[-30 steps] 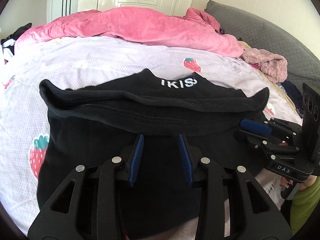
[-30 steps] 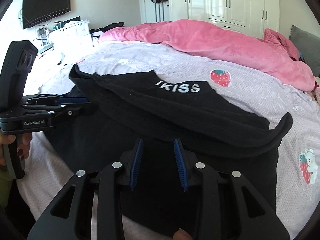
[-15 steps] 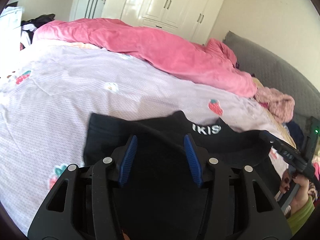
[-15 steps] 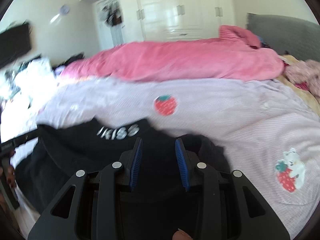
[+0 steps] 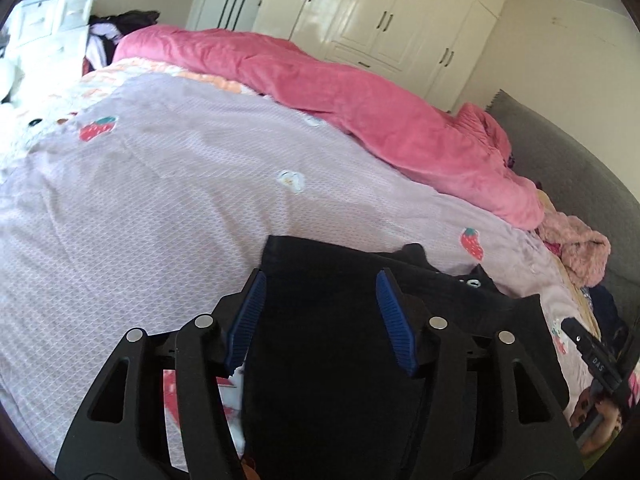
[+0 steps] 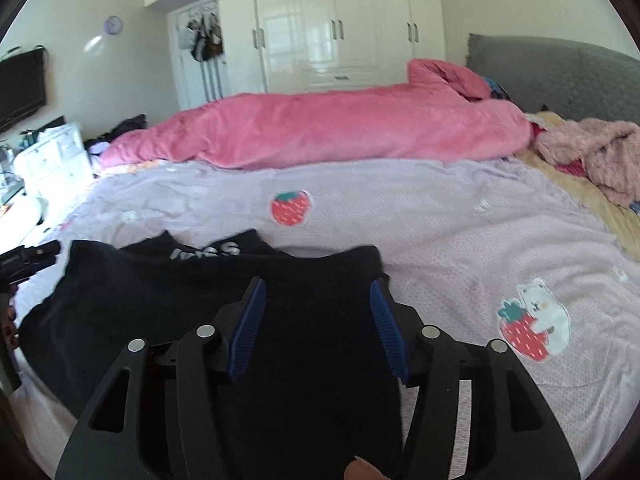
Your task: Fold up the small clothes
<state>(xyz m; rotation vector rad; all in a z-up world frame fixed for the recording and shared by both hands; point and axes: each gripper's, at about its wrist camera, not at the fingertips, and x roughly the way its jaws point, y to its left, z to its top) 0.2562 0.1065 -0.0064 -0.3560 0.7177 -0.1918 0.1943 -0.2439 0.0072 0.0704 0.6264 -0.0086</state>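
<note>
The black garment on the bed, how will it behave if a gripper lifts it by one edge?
The black garment would probably droop limply, since its layers lie folded, soft and wavy at the edges. It looks light, thin cloth. On the lilac bedspread it would likely drag and bunch, not slide neatly.
</note>
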